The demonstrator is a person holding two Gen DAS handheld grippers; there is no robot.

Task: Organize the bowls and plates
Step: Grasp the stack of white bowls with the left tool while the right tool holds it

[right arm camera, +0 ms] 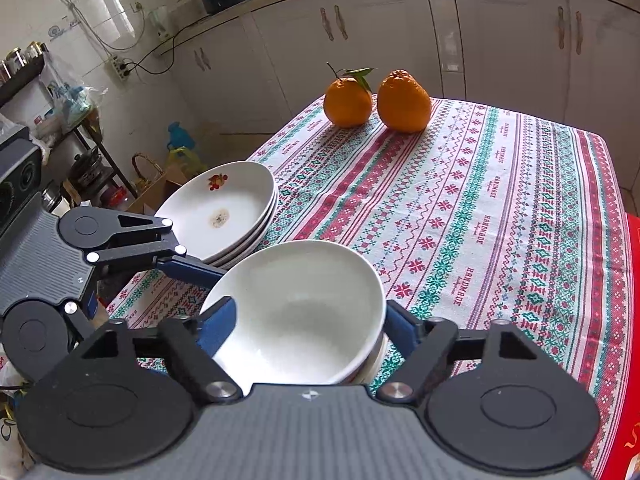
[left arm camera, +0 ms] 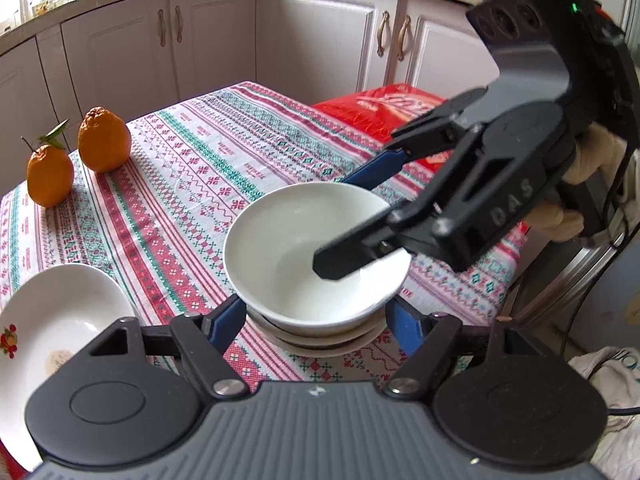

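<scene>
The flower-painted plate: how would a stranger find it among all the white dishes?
Start at the patterned tablecloth and go to the side away from the red box. There a stack of shallow plates sits beside the plain bowls. The top plate alone has a small red-and-yellow motif near its rim and a brownish stain in its middle.

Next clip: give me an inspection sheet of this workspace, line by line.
Surface: patterned red-green tablecloth.
Job's things: white ceramic bowl topping nested bowls; stack of white flower-print plates, top one stained.
Clutter: two oranges; red box.
Tools: left tool open, straddling the bowl stack; right tool open, one finger inside the bowl.
Cables: wall cord to outlet.
Surroundings: white kitchen cabinets, cluttered shelf.
</scene>
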